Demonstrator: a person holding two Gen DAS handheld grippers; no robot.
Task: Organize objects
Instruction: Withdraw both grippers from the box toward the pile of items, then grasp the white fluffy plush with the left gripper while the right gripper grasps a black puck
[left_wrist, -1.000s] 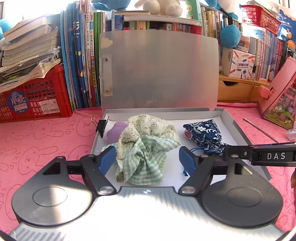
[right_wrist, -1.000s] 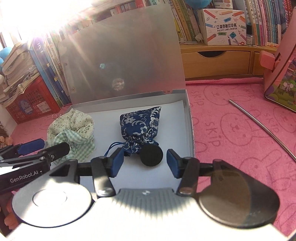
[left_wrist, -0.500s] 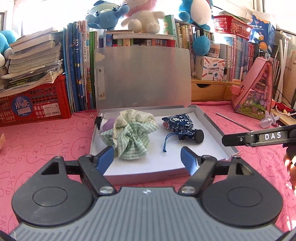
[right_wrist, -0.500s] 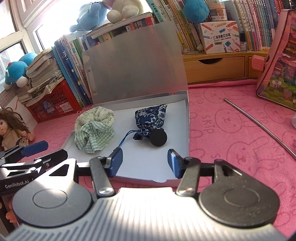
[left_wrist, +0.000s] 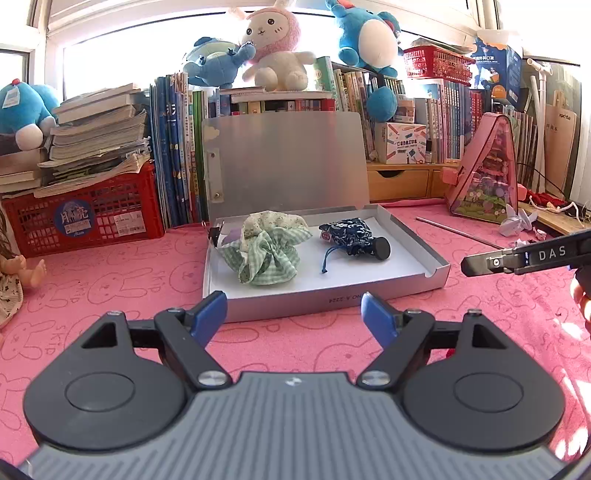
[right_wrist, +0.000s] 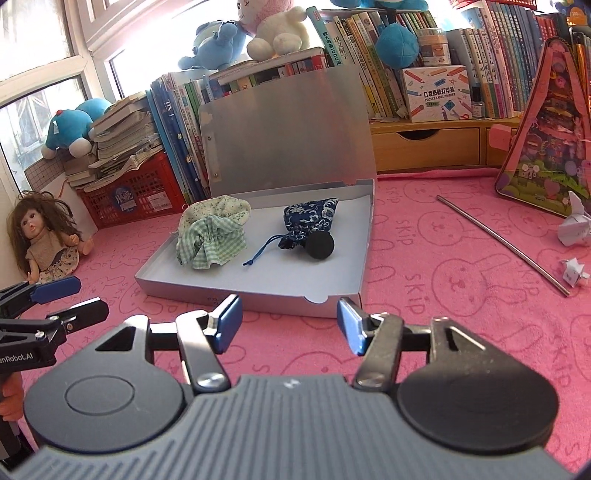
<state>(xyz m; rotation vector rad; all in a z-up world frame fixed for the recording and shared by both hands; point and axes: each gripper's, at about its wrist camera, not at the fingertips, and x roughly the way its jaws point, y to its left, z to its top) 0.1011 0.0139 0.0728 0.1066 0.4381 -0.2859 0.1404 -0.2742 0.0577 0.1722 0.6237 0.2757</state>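
Observation:
A grey flat box lies open on the pink cloth, its lid upright at the back. Inside lie a green checked cloth pouch, a blue floral pouch with a black round cap, and a black binder clip at the back left corner. My left gripper is open and empty in front of the box. My right gripper is open and empty, also in front of the box; it also shows in the left wrist view.
A metal rod and folded white paper pieces lie on the cloth to the right. A pink triangular case stands at the right. A doll sits at the left. Books, a red crate and plush toys line the back.
Both grippers have pulled back and up from inside the box to in front of it. The pouches and the cap have stayed in the box.

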